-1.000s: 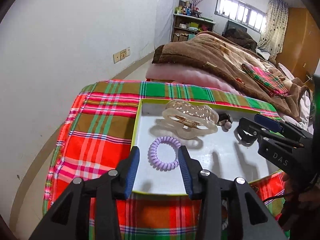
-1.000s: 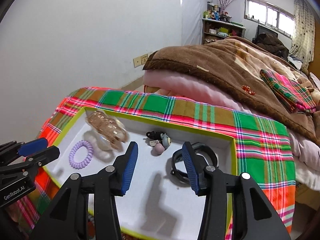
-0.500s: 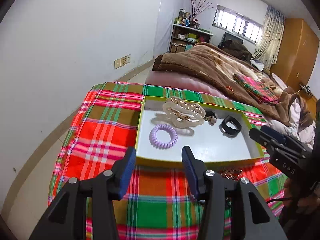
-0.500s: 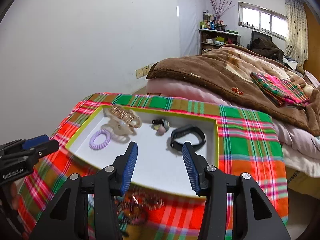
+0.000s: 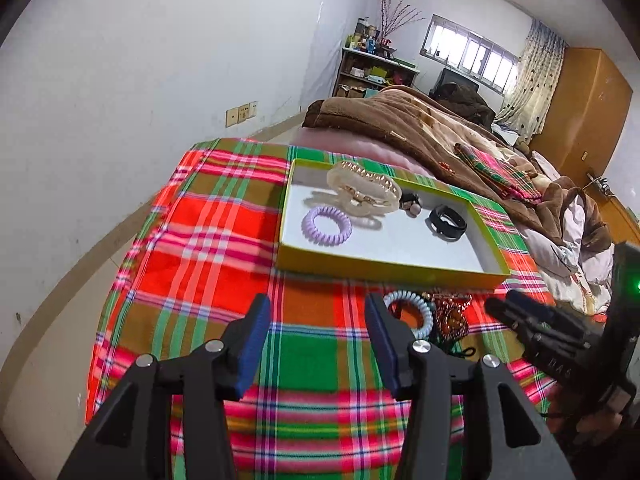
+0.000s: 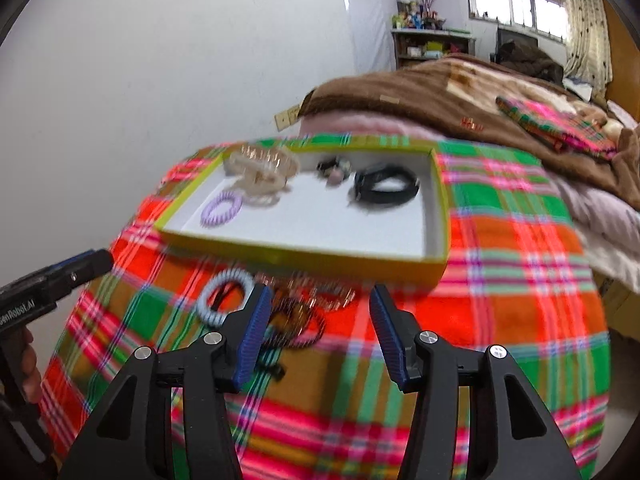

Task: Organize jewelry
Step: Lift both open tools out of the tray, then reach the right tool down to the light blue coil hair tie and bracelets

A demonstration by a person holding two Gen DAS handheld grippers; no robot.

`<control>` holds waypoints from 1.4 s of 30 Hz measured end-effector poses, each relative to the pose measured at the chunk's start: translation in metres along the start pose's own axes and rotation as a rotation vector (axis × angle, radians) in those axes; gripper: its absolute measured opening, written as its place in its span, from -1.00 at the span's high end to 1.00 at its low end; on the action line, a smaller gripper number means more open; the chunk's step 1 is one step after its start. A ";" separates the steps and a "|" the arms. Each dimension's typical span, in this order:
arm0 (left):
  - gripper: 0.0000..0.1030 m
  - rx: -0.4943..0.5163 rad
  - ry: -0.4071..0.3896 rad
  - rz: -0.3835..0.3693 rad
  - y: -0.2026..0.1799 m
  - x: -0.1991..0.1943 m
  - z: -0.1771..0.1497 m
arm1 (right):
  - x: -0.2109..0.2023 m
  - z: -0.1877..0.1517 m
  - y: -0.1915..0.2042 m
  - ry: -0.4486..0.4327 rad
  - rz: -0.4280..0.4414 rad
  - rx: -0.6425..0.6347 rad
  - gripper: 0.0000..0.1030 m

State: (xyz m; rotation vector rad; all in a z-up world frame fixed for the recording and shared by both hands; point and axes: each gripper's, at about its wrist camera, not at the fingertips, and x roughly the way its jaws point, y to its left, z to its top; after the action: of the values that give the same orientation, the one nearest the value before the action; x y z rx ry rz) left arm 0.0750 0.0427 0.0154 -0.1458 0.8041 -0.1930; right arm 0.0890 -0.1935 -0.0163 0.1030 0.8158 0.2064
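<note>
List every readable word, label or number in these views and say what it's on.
"GenRobot.AI" on the left tool's body, seen in the right wrist view.
Faint lettering on the right tool's body, in the left wrist view: too blurred to read.
Nothing else carries readable text.

Yellow-rimmed tray holds lilac coil tie, clear claw clip, black band.
</note>
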 end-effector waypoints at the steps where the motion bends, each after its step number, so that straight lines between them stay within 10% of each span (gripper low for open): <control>1: 0.02 -0.001 0.001 -0.002 0.001 -0.001 -0.002 | 0.002 -0.003 0.002 0.013 0.001 0.004 -0.02; 29: 0.01 -0.020 0.026 -0.007 0.023 -0.009 -0.027 | 0.030 -0.014 0.027 0.084 -0.092 0.077 -0.01; 42: 0.01 -0.021 0.027 0.001 0.021 -0.009 -0.027 | 0.026 -0.017 0.034 0.068 -0.074 0.026 0.81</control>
State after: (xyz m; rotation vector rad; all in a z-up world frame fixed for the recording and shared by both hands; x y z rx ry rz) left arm 0.0515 0.0640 -0.0013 -0.1631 0.8333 -0.1855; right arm 0.0888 -0.1547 -0.0406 0.0903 0.8885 0.1306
